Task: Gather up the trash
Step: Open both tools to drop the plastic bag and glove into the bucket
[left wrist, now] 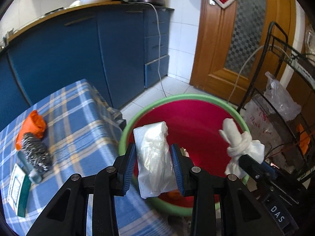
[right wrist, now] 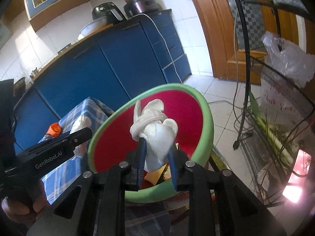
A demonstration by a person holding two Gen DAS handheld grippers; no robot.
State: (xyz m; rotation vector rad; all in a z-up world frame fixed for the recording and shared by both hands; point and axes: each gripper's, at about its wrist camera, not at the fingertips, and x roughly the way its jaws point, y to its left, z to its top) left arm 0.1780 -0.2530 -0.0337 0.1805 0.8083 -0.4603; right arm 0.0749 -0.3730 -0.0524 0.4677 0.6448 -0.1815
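Over the red bin (left wrist: pixel 189 118) with its green rim, your left gripper (left wrist: pixel 153 169) pinches a clear plastic bag (left wrist: pixel 154 157) while your right gripper (right wrist: pixel 157 157) clamps a knotted white cloth (right wrist: pixel 157 133), beside the plaid table (left wrist: pixel 78 118).

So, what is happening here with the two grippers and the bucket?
A person is clearing trash with a handheld gripper in each hand. The left gripper is clamped on a crumpled clear plastic bag, and the right gripper has a knotted white cloth between its fingers. Both are held above the red bucket with the green rim, which already has some scraps inside. An orange bag and a steel scourer lie on the checked tablecloth.
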